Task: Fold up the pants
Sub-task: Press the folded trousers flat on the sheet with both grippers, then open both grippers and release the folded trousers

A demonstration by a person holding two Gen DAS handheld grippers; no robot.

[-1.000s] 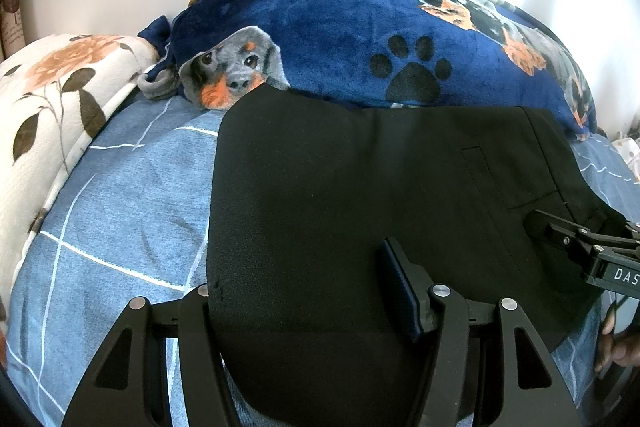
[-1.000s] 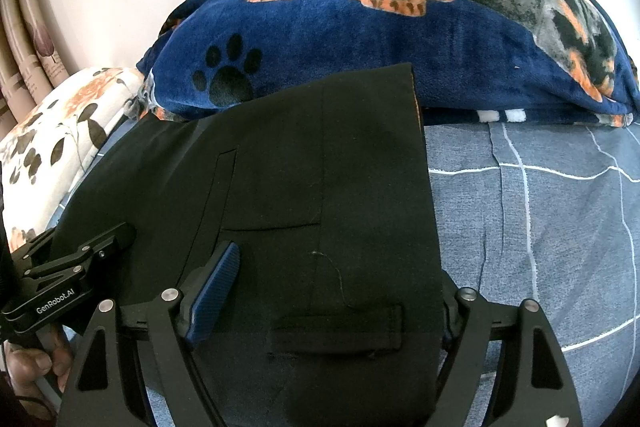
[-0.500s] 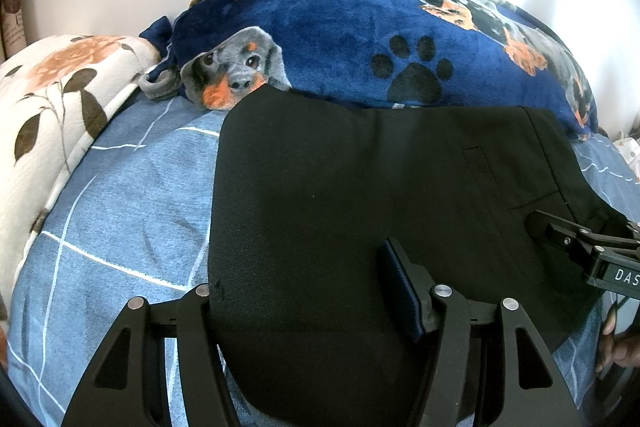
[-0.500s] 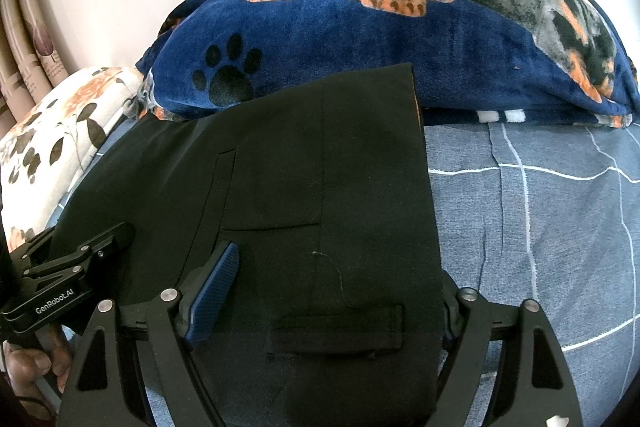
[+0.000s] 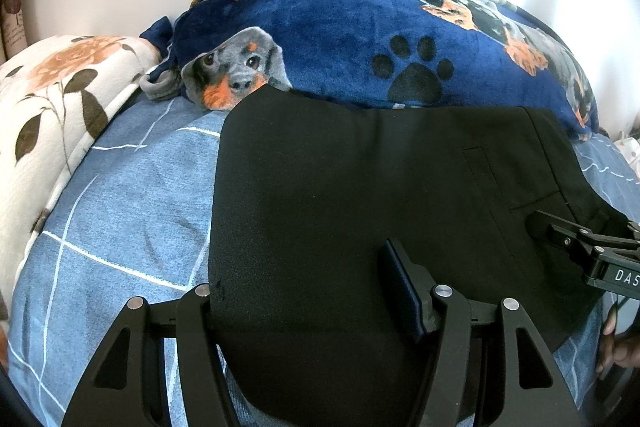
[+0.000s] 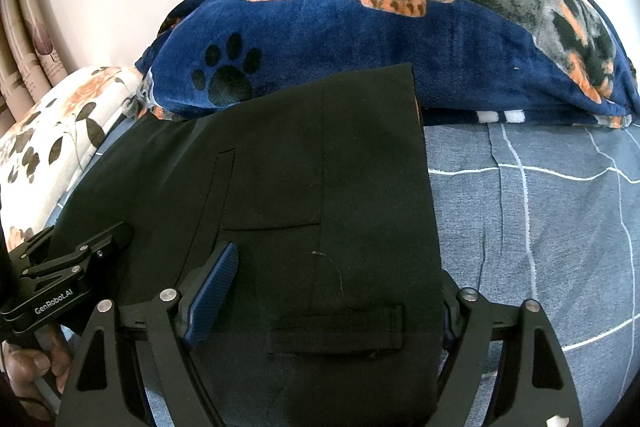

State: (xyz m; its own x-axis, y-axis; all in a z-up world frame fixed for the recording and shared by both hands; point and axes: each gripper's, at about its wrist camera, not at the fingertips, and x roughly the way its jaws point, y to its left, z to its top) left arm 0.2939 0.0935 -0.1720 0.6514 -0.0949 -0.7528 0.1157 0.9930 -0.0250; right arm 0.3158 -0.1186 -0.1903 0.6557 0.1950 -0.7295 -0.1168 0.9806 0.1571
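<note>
The black pants (image 5: 360, 195) lie folded flat on the blue checked bed sheet (image 5: 120, 211), their far edge against the dog-print blanket. My left gripper (image 5: 304, 291) is open, its jaws wide apart with the left end of the pants lying between them; the right pad (image 5: 400, 287) rests on top, the left finger is under the cloth edge. My right gripper (image 6: 332, 291) is open the same way around the waistband end of the pants (image 6: 320, 187), near a belt loop (image 6: 336, 331). Each gripper shows in the other's view: the right (image 5: 584, 251) and the left (image 6: 72, 271).
A navy dog-and-paw blanket (image 5: 380, 39) is heaped behind the pants against the white wall. A white floral quilt (image 5: 48, 99) lies at the left. Curtains (image 6: 24, 59) hang at the far left. The sheet (image 6: 540, 227) stretches to the right.
</note>
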